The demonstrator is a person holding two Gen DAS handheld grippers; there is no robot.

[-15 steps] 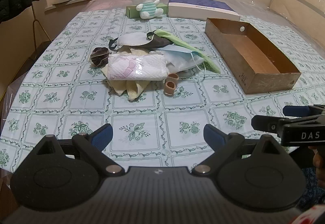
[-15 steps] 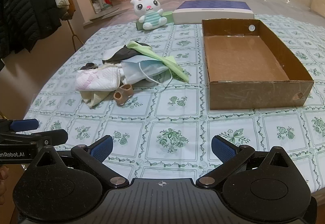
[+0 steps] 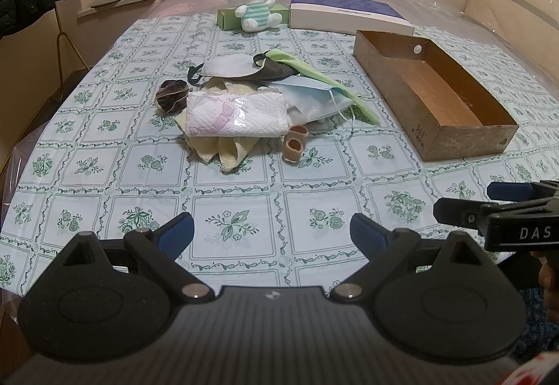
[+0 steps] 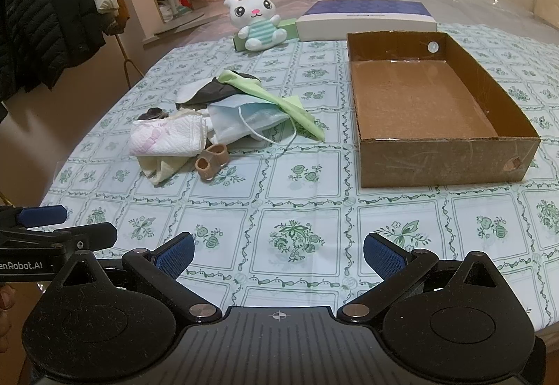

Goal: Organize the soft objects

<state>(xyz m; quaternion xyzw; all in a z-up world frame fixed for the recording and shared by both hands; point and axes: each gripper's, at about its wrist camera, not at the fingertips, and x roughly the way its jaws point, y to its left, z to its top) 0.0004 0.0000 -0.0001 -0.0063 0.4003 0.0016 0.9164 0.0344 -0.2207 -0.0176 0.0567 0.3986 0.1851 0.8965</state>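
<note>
While both tools hang above the near edge of the tabletop (image 4: 300, 175), nothing is taken yet, so the step in hand is, in my judgement, the first reach toward the heap. The left gripper (image 3: 271, 233) stands released, its blue pads wide apart with only the patterned cloth showing between them. The right gripper (image 4: 278, 250) is released in the same way and holds nothing.

Further out, in the middle of the tabletop, lies the pile of soft objects (image 3: 258, 102). A white folded cloth (image 3: 236, 116) sits on top at the near side, over a yellowish towel (image 3: 227, 151). Just beside it, nearest to the grippers, lie two small beige rings (image 3: 295, 144), touching each other. Behind are a blue face mask (image 4: 251, 119) and a green cloth (image 4: 279, 98), with a dark round piece (image 3: 171, 96) at the left side. The empty cardboard box (image 4: 436, 154) stands at the right, apart from the pile, and it seems the place for the things.

To do this well, I would take one piece at a time, starting from the top or from the loose rings, because the mask loops can drag a neighbour along. The right gripper is closer to the box, so it suits carrying, and the left one can hold the pile down. Each piece should be pinched low, with the jaws closed fully on the thin fabric.
</note>
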